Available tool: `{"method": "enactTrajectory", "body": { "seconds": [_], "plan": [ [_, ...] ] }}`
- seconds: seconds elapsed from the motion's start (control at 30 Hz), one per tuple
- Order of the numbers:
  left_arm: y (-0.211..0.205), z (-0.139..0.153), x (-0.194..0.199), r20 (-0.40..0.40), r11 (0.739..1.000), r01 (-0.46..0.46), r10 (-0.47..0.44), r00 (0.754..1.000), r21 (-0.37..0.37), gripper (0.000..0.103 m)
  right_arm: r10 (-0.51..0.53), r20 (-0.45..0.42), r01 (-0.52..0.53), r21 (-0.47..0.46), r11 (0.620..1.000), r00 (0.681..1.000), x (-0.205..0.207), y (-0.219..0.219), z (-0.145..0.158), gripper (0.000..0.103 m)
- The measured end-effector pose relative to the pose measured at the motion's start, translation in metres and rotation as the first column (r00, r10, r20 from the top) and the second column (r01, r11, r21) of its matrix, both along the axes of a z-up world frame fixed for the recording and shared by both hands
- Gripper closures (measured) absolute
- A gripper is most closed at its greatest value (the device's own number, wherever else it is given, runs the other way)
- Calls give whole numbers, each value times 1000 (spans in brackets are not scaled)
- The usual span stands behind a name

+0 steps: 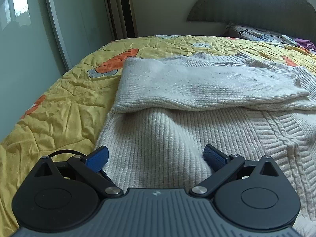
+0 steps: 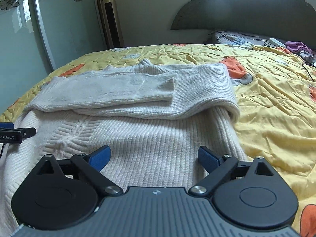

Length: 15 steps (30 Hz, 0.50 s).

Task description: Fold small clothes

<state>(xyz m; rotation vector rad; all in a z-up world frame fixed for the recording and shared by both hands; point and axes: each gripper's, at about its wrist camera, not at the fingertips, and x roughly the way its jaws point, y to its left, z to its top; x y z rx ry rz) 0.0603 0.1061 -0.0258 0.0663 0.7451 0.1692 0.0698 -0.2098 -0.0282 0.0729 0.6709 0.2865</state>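
left wrist view: the cream knit sweater [image 1: 177, 138] lies flat on the yellow quilt [image 1: 59, 108] of the bed, both sleeves [image 1: 197, 86] already crossed over its chest, the hem nearest the cameras. judged from here, the risk is a lopsided fold: if either side pinches only the top layer of the loose rib, or the two lift unevenly, the stacked sleeves could slide off the sweater and undo the work. the left gripper [image 1: 156, 161] hovers spread wide over the sweater's lower left edge, knit between its fingers but not pinched. the right gripper [image 2: 154, 158] hangs equally wide over the sweater's lower right part, holding nothing.
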Motion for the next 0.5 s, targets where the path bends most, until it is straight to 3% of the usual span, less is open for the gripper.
{"method": "enactTrajectory", "body": {
  "seconds": [0.3, 0.43, 0.5],
  "plan": [
    [2, -1, -38, 58, 999, 36, -35, 998, -10, 0, 23, 42, -21, -64, 998, 999, -31, -3, 3, 7],
    [8, 10, -55, 82, 999, 32, -30, 996, -30, 0, 61, 76, -44, -203, 978, 995, -43, 6, 3, 7],
    [8, 14, -62, 100, 1000, 27, -27, 995, 2, 0, 68, 71, -49, -240, 970, 995, -46, 7, 0, 7]
  ]
}}
